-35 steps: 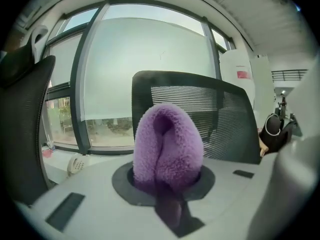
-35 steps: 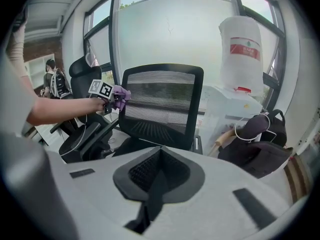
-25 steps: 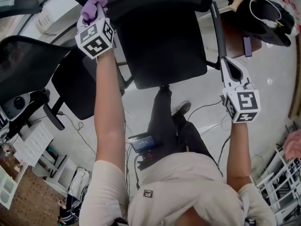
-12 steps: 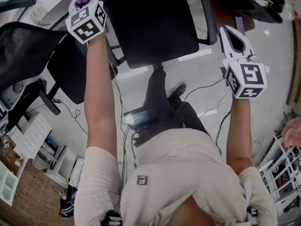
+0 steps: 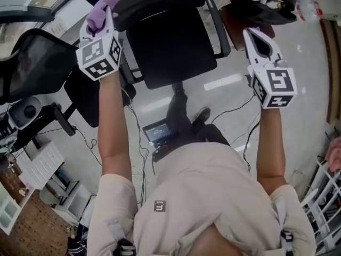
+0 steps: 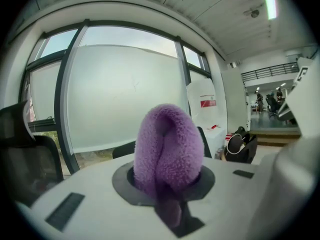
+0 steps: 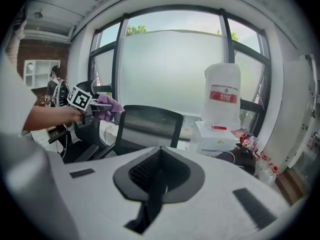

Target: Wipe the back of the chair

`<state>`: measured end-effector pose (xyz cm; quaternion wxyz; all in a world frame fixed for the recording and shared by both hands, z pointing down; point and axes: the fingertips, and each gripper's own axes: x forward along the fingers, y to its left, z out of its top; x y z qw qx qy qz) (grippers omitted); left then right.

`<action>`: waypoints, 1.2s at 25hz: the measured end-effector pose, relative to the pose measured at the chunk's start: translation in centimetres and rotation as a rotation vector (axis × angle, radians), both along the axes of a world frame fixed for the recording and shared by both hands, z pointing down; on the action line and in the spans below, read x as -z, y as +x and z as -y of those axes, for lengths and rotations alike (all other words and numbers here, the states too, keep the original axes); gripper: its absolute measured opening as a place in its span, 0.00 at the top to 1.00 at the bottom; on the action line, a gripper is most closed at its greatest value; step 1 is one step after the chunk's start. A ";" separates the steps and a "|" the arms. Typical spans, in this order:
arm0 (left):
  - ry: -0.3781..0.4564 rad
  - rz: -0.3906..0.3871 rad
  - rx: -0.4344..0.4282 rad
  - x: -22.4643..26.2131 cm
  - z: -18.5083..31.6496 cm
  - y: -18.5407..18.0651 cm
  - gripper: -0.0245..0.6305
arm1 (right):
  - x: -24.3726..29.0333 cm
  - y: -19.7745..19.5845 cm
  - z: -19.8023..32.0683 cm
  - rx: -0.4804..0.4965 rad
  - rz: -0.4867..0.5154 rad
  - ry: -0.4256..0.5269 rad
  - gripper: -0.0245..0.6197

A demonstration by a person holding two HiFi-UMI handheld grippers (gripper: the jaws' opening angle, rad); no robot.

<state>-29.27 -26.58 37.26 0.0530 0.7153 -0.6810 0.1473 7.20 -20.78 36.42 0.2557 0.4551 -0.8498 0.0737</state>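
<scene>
- Your left gripper [image 5: 100, 16] was clenched on a purple cloth [image 5: 102, 7]. In the left gripper view the folded cloth [image 6: 167, 146] stood straight out between the jaws, with its long axis running along them and its rounded end pointing away from you.
- Your right gripper [image 5: 256, 37] had its jaws pressed together with nothing between them, as the right gripper view [image 7: 159, 170] showed.
- The chair [image 5: 170, 49] stood ahead of both grippers with its seat towards you. Its back ran crosswise at the far side.
- In the left gripper view the cloth covered most of the chair back [image 6: 123, 149], so only dark edges showed on either side.
- The right gripper view showed the whole chair back [image 7: 150, 126] upright beyond the shut jaws. The cloth [image 7: 109, 105] was just beside its upper left corner, and I couldn't tell whether they touched.
</scene>
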 end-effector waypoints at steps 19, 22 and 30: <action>0.242 0.142 -0.197 23.9 -14.8 11.1 0.85 | 18.1 3.6 -6.5 0.028 0.099 0.236 0.97; 0.270 0.143 -0.188 26.0 -17.5 11.6 0.85 | 20.1 3.2 -7.8 0.052 0.113 0.261 0.97; 0.319 0.169 -0.191 29.4 -24.4 13.4 0.85 | 24.1 2.7 -11.9 0.115 0.132 0.310 0.97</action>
